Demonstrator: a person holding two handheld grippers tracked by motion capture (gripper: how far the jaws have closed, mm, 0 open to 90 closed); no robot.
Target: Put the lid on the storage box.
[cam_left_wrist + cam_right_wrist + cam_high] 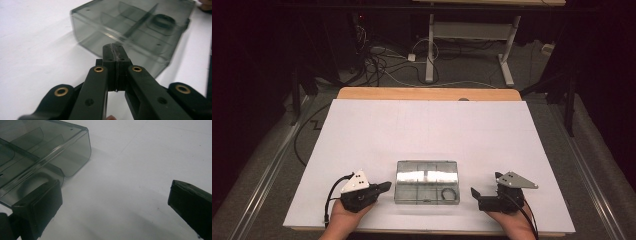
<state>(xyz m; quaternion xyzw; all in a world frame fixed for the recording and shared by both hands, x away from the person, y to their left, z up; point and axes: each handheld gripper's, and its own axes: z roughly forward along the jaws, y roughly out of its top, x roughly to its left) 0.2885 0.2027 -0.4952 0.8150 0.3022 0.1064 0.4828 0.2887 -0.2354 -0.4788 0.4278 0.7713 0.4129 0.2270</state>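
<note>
Organizer box (427, 181) between left claw (384, 186) pinched, right claw (475, 193) spread

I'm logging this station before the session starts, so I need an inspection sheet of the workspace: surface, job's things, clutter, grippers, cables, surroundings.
Surface: white sheet over a wooden table, whose far edge shows.
Job's things: clear compartment box, lid shut, near the front edge; a dark ring lies in its near right compartment.
Clutter: nothing seen.
Grippers: left gripper left of the box, jaws shut on nothing; right gripper right of it, jaws open. Neither touches the box.
Cables: one trails from each gripper; more tangle on the floor beyond the table.
Surroundings: dark room, white desk frame behind.
</note>
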